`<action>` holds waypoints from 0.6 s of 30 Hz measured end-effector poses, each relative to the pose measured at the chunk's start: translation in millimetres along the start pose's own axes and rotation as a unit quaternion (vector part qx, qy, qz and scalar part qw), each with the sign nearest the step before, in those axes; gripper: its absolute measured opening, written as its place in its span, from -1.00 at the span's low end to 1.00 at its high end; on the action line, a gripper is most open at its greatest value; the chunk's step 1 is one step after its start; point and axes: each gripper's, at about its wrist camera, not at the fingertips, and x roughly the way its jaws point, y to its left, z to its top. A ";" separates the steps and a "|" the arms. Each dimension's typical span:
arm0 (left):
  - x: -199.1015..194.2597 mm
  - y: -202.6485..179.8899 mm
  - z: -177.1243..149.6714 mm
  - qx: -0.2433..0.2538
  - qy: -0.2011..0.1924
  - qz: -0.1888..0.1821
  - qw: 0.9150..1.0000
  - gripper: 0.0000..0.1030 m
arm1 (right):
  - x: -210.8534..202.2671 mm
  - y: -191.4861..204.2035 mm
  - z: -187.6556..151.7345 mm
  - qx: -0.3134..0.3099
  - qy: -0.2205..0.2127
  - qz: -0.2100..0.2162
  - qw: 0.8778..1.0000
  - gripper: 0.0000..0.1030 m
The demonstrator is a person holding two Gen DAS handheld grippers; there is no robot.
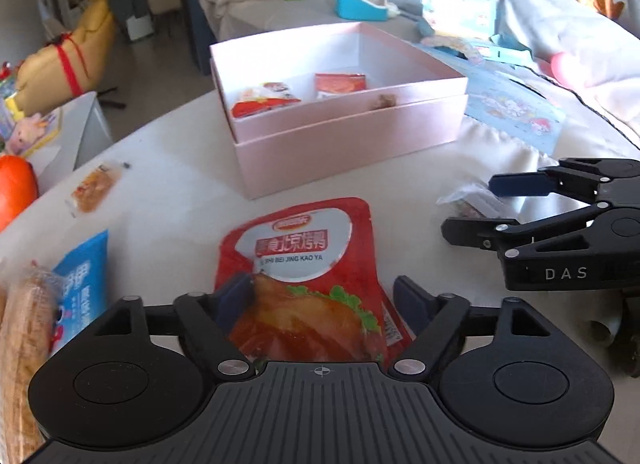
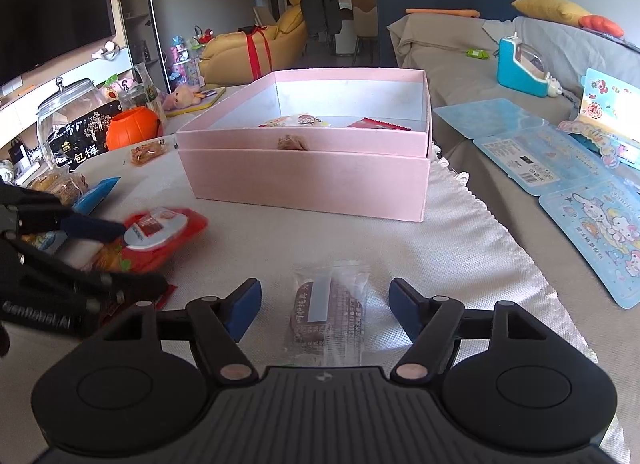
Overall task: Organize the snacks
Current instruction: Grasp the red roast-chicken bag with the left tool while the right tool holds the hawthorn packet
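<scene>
Red roast-duck pouch [image 1: 304, 276] lies between the spread, released left gripper [image 1: 324, 296]; clear-wrapped cake [image 2: 326, 310] between the unclenched right gripper [image 2: 325, 310]. Close squarely on each, then lift toward the pink box [image 1: 352, 144] ahead.

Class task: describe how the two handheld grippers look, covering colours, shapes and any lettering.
Both are black plastic. The left gripper and right gripper each have a ribbed central body, two round discs, hinged link arms with silver rivets, and dark blue finger pads. White "DAS" lettering marks the right one's side; "GenRobot.AI" the left's.
</scene>
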 end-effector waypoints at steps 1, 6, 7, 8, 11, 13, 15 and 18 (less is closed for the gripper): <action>-0.1 -0.1 0.2 0.002 0.000 0.002 1.000 0.61 | -0.2 0.0 -0.2 0.000 0.000 0.000 1.000 0.39; -11.2 0.2 3.5 0.017 -0.028 0.019 0.999 0.62 | -0.3 0.3 -0.2 0.000 0.000 0.000 1.000 0.40; -13.4 -0.4 4.9 0.023 -0.034 0.023 0.999 0.62 | -0.2 0.6 -0.4 0.000 0.000 0.000 1.000 0.41; -16.6 -0.7 6.3 0.028 -0.041 0.026 0.998 0.58 | -0.3 0.6 -0.4 0.000 0.000 0.000 1.000 0.41; -28.5 8.0 11.9 0.012 -0.072 0.019 0.997 0.48 | -0.1 0.3 -0.2 -0.001 0.000 0.001 1.000 0.42; -37.9 23.1 17.0 -0.038 -0.091 -0.002 0.995 0.48 | 0.0 0.6 -0.2 0.000 0.000 0.001 1.000 0.42; -44.8 40.5 20.9 -0.084 -0.100 -0.001 0.991 0.48 | 0.5 1.2 0.1 -0.002 0.001 0.002 1.000 0.43; -43.7 60.2 23.1 -0.106 -0.091 0.030 0.990 0.48 | 0.7 0.9 0.2 -0.003 0.001 0.002 1.000 0.44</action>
